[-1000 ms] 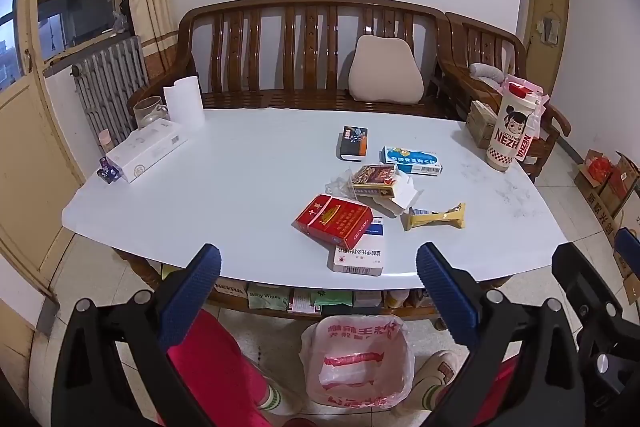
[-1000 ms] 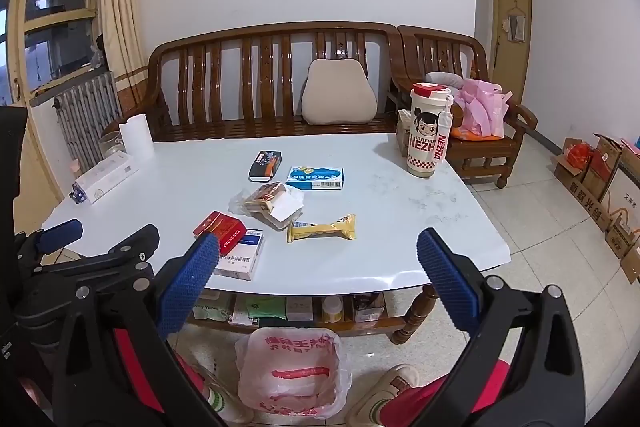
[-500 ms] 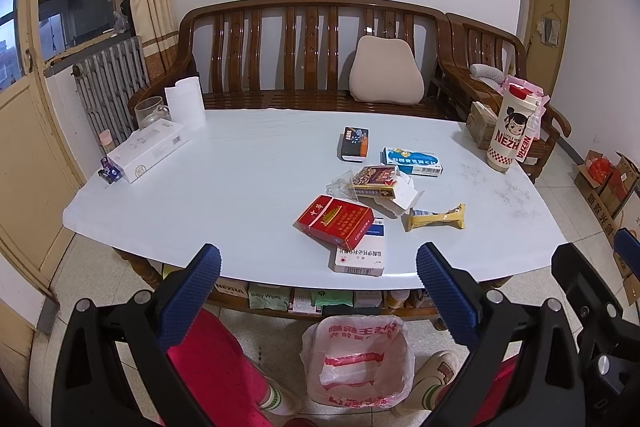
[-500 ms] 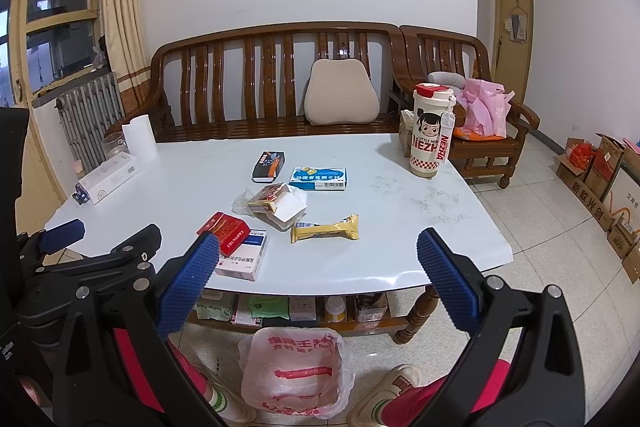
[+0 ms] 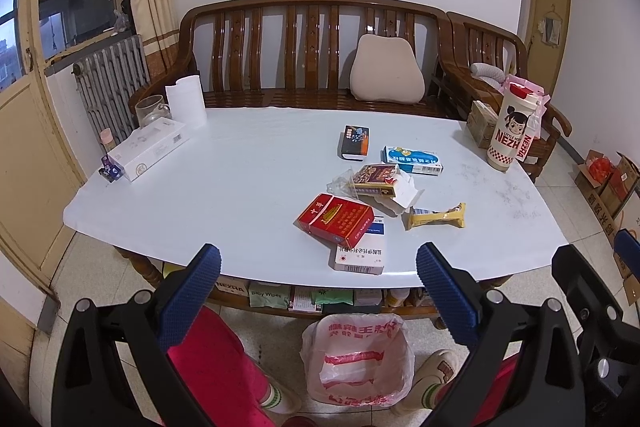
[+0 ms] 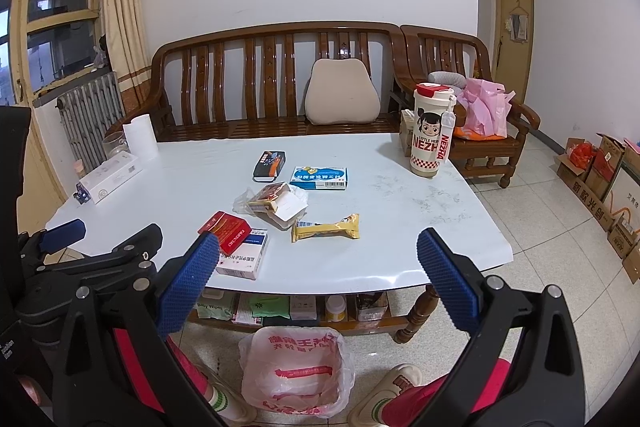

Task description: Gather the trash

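Trash lies on the white table (image 5: 224, 187): a red cigarette pack (image 5: 335, 221) on a white medicine box (image 5: 360, 255), a yellow snack wrapper (image 5: 436, 221), a crumpled wrapper with a box (image 5: 376, 181), a blue-white box (image 5: 412, 159) and a dark box (image 5: 354, 142). A bin lined with a pink-white bag (image 5: 358, 363) stands on the floor under the near edge. My left gripper (image 5: 316, 291) is open and empty, in front of the table above the bin. My right gripper (image 6: 318, 279) is open and empty beside it. The same trash shows in the right wrist view: red pack (image 6: 224, 230), yellow wrapper (image 6: 326, 229), bin (image 6: 296, 371).
A cartoon tumbler (image 5: 512, 131) stands at the table's right corner. A long white box (image 5: 148, 149), a glass jar (image 5: 150, 111) and a paper roll (image 5: 186, 105) sit far left. A wooden bench (image 5: 312, 67) is behind. Cardboard boxes (image 6: 600, 179) line the right wall.
Both views have shifted very slightly; the grippers stay open and nothing on the table has moved.
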Motion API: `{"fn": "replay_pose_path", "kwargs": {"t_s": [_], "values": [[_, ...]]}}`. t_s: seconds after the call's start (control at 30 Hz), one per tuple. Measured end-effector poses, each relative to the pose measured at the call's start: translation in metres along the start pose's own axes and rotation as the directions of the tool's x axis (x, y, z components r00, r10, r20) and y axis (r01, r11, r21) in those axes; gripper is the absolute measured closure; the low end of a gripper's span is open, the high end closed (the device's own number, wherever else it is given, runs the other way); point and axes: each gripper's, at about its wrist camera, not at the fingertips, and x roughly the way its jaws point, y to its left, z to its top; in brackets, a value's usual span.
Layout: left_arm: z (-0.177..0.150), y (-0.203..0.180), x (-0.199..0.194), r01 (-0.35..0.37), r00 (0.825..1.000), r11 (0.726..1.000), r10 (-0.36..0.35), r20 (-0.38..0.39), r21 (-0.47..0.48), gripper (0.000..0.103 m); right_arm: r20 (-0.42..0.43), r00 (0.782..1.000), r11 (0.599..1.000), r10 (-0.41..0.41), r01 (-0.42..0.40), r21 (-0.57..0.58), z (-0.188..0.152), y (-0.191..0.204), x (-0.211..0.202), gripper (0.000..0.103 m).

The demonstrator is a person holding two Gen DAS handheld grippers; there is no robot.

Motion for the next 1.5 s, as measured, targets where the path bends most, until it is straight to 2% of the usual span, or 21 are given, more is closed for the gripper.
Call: {"fn": "replay_pose_path", "kwargs": {"t_s": [1.37, 1.5], "values": [[-0.0006, 0.0023, -0.0007, -0.005, 1.000, 1.000, 0.005, -0.001, -0.004, 0.007, -0.002, 1.000, 1.000, 0.007, -0.007, 0.001, 0.0013, 0.0026, 0.0002, 0.006], [-0.0016, 0.0052, 0.0039, 0.000, 1.000, 1.000, 0.000, -0.022, -0.011, 0.007, -0.003, 1.000, 1.000, 0.007, -0.007, 0.001, 0.0014, 0.0036, 0.0003, 0.006]]}}
